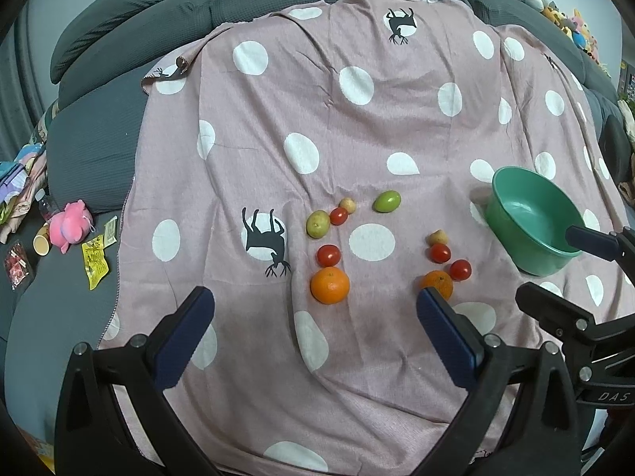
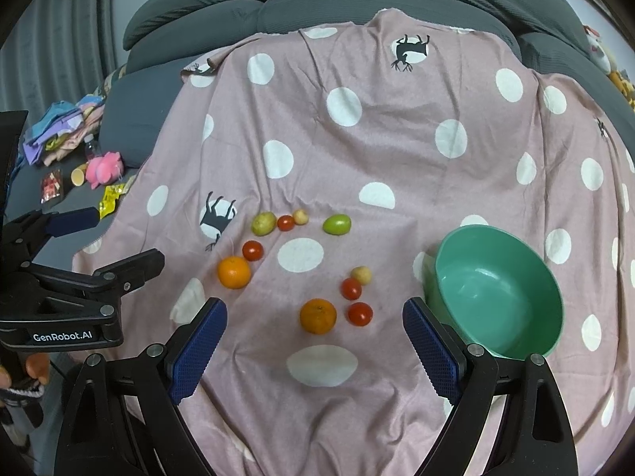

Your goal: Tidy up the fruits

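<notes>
Both grippers point(image 1: 313, 309) point(image 2: 315, 319) wide apart, empty — dotted pink blanket point(image 1: 357, 127) over grey sofa point(image 1: 103, 146).

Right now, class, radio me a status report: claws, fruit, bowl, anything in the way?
Left claw open, empty. Right claw open, empty. Ten fruits loose on spotted cloth; green bowl empty, upright. Nothing blocking.

The left finger point(image 1: 444, 317) covers part of one orange point(image 1: 438, 282); the packets point(image 1: 16, 267) at 9 o'clock are too small to read.

right gripper point(image 2: 314, 339) gapes over an orange point(image 2: 318, 315) (green bowl point(image 2: 499, 351) alongside).
</notes>
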`<action>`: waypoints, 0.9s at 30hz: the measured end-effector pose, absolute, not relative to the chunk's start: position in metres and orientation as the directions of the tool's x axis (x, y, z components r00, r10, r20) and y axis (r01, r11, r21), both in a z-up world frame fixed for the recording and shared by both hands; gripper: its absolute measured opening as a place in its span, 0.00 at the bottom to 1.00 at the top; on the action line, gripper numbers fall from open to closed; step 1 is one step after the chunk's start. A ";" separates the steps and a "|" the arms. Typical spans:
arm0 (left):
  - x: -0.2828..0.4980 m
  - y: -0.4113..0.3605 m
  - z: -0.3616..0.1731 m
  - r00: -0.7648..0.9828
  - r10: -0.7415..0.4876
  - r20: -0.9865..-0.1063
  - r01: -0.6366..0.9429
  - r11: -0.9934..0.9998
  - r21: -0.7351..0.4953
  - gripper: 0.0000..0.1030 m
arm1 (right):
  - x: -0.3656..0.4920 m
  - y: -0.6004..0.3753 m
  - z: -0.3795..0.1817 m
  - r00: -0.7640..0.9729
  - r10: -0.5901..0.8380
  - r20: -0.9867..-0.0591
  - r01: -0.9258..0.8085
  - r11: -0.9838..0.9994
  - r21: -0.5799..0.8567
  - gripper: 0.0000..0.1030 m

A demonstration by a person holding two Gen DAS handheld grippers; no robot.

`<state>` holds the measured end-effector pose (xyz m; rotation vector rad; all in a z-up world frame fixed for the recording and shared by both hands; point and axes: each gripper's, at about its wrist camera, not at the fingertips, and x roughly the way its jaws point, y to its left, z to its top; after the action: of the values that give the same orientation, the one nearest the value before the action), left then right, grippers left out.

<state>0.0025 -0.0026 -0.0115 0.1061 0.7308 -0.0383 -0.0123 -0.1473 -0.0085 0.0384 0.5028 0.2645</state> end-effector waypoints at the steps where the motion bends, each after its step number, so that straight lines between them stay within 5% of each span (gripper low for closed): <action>1: 0.002 -0.002 -0.012 0.744 0.002 -0.668 0.072 0.994 0.083 0.99 | -0.011 -0.147 -0.010 0.843 0.260 -0.471 -0.241 0.965 0.100 0.88; 15: 0.006 -0.005 -0.016 0.772 0.007 -0.635 0.080 0.991 0.107 0.99 | -0.016 -0.148 -0.007 0.837 0.263 -0.479 -0.241 0.965 0.106 0.88; 27: 0.002 0.002 -0.036 0.756 -0.170 -0.632 0.203 0.979 -0.020 0.99 | -0.027 -0.136 -0.014 0.826 0.306 -0.474 -0.264 0.952 0.155 0.88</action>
<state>0.0017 0.0020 -0.0361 0.0512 0.6835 -0.2033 -0.0273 -0.1360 -0.0138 0.0836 0.5175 0.3027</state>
